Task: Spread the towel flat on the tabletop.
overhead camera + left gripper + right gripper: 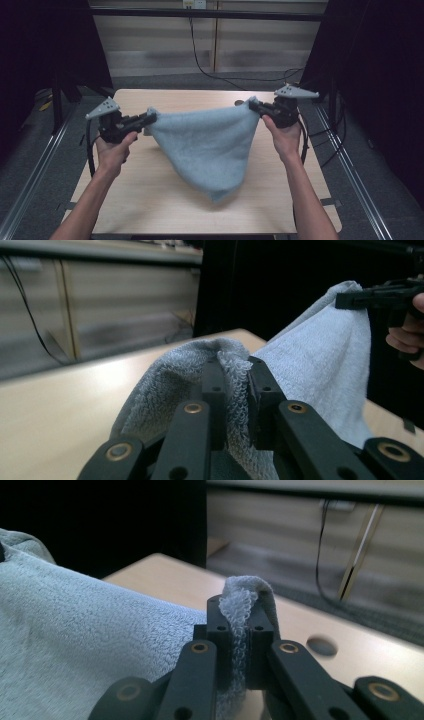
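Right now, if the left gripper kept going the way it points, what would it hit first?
The left gripper points across at the right gripper; beyond the towel it already clamps, it would probably meet that gripper first.

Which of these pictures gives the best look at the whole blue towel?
The high view: the towel hangs complete between both hand-held grippers, its lowest point sagging toward the table. Each gripper view shows only a pinched corner and nearby cloth.
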Available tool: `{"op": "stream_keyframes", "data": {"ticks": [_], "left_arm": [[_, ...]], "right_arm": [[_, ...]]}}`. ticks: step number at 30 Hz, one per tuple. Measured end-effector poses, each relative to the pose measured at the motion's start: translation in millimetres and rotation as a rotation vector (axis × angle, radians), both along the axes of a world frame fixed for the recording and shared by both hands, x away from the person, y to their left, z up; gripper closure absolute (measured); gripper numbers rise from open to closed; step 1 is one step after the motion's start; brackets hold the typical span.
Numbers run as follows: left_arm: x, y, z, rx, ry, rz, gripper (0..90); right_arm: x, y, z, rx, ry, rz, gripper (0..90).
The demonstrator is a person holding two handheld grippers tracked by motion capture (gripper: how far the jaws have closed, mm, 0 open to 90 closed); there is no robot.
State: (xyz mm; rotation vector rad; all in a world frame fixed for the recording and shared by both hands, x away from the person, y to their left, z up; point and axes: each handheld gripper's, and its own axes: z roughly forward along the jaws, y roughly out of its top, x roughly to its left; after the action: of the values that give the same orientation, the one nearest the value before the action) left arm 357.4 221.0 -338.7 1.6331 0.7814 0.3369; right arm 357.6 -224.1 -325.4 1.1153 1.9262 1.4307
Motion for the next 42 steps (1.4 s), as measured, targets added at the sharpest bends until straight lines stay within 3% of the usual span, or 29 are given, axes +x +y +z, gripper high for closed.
{"op": "stream_keyframes", "data": {"ticks": [5,8,9,11,13,16,17,18,19,21,22,26,27,29,31,33,36,37,39,42], "left_arm": [[-2.7,2.3,33.6,-0.045,-0.069,0.029,81.5],[-15.5,2.2,32.3,-0.012,-0.099,0.024,81.4],[-21.4,2.7,26.1,-0.013,-0.086,0.016,81.4],[-33.5,4.4,3.6,0.011,-0.058,-0.005,81.4],[-43.1,2.6,-20.3,0.040,-0.016,-0.025,81.3],[-62.7,-3.3,-69.1,0.075,0.074,-0.083,81.1],[-68.2,-6.2,-83.3,0.097,0.108,-0.115,81.0],[-73.4,-9.5,-94.5,0.150,0.128,-0.131,80.6],[-76.7,-10.7,-101.5,0.165,0.140,-0.139,80.2],[-82.5,-14.4,-115.7,0.177,0.200,-0.165,80.1],[-85.5,-16.5,-120.9,0.205,0.211,-0.180,79.8],[-109.1,-22.8,-141.1,0.279,0.289,-0.229,73.7],[-114.4,-22.9,-141.7,0.290,0.288,-0.253,71.2],[-120.0,-20.2,-135.0,0.263,0.263,-0.272,66.8],[-116.7,-16.2,-124.2,0.216,0.232,-0.290,61.6],[-105.7,-14.1,-112.5,0.176,0.215,-0.267,59.5],[-90.0,-17.7,-102.5,0.144,0.184,-0.251,55.9],[-79.9,-21.1,-99.6,0.123,0.191,-0.252,55.1],[-62.4,-28.8,-99.8,0.128,0.187,-0.218,52.9],[-34.0,-40.5,-107.4,0.151,0.223,-0.164,47.1]], "right_arm": [[1.8,0.9,42.5,0.051,-0.096,-0.009,85.8],[-12.0,1.0,57.7,0.082,-0.159,0.012,85.7],[-17.0,1.7,56.3,0.072,-0.160,0.012,85.7],[-32.8,2.5,41.9,0.045,-0.143,0.022,85.6],[-50.3,1.8,16.3,0.011,-0.099,0.029,85.6],[-78.4,-3.5,-30.0,-0.027,-0.028,0.039,85.6],[-90.6,-5.6,-49.0,-0.042,-0.009,0.044,85.5],[-99.9,-7.5,-63.5,-0.056,0.015,0.038,85.5],[-107.7,-9.8,-77.7,-0.055,0.060,0.044,85.4],[-121.3,-11.7,-100.2,-0.085,0.107,0.048,85.3],[-128.5,-12.6,-111.1,-0.093,0.137,0.046,85.0],[-151.7,-17.6,-142.8,-0.077,0.241,0.039,81.4],[-157.0,-17.4,-149.3,-0.095,0.284,0.047,77.9],[-166.6,-18.6,-153.0,-0.126,0.305,0.058,73.8],[-172.3,-23.3,-149.4,-0.106,0.301,0.059,68.0],[-173.8,-30.7,-139.4,-0.075,0.274,0.043,62.2],[-162.9,-39.3,-120.6,-0.052,0.219,0.019,55.9],[-156.8,-41.5,-114.2,-0.029,0.207,0.018,54.9],[-137.4,-42.8,-103.5,-0.022,0.186,0.023,54.1],[-103.2,-39.1,-98.5,-0.014,0.190,0.037,53.0]]}}
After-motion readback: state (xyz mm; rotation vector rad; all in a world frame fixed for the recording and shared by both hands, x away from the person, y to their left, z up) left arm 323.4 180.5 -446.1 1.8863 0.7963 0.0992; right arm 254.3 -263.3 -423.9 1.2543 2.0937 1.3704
